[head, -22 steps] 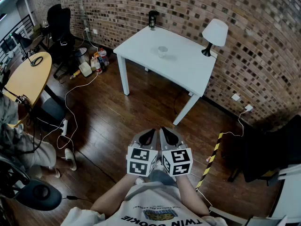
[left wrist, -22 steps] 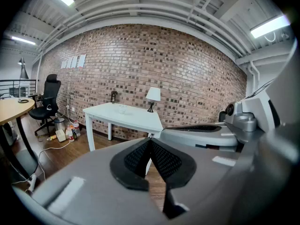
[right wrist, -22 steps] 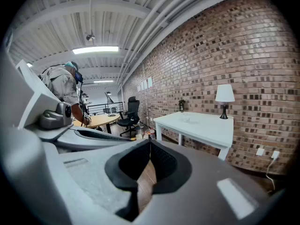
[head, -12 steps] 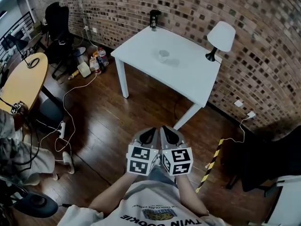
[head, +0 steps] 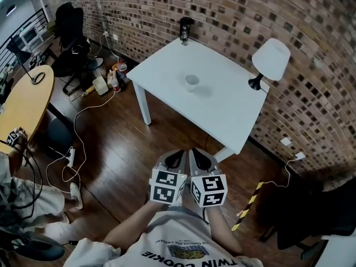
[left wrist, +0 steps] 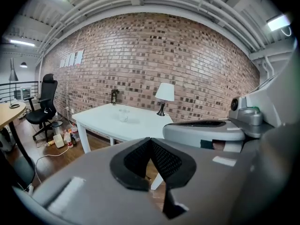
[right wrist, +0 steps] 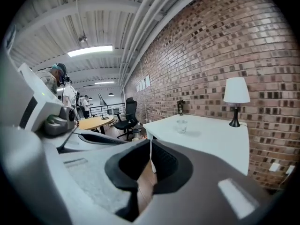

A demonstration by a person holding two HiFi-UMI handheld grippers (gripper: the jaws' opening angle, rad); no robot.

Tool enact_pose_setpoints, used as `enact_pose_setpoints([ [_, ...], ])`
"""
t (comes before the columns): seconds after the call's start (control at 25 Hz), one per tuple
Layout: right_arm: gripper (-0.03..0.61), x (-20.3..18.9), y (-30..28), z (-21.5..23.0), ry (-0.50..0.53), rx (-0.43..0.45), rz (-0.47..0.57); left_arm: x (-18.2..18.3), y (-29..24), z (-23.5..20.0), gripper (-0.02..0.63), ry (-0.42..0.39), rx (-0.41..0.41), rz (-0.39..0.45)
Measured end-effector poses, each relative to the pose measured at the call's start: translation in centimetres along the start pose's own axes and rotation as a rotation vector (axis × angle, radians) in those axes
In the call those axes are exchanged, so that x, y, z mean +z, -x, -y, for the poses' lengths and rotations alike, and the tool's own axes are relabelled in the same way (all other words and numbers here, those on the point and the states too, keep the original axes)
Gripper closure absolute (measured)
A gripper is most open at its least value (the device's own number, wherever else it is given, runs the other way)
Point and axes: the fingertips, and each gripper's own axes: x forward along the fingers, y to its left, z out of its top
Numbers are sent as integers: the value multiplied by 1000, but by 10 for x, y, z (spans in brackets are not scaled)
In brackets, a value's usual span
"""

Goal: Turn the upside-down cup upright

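Both tongs are sitting shut with nothing in them, the left tongs [left wrist: 150, 146] and right tongs [right wrist: 150, 149] being held side by side close to the person's chest. The clear cup [head: 192, 82] is standing well apart from them, mid white tabletop [head: 222, 102], with a lamp [head: 271, 60] at its corner.

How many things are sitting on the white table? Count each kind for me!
Clear cup: 1
Lamp: 1
Dark bottle-like thing: 1
Total: 3
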Motion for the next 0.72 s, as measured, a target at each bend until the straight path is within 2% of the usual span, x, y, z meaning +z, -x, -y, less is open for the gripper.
enact_pose_setpoints([
  [0.36, 571, 22, -63, 45, 11, 53, -5, 35, -65, -29, 611, -10, 55, 7],
  [0.72, 567, 41, -137, 83, 41, 37, -12, 59, -131, -71, 611, -8, 28, -6],
])
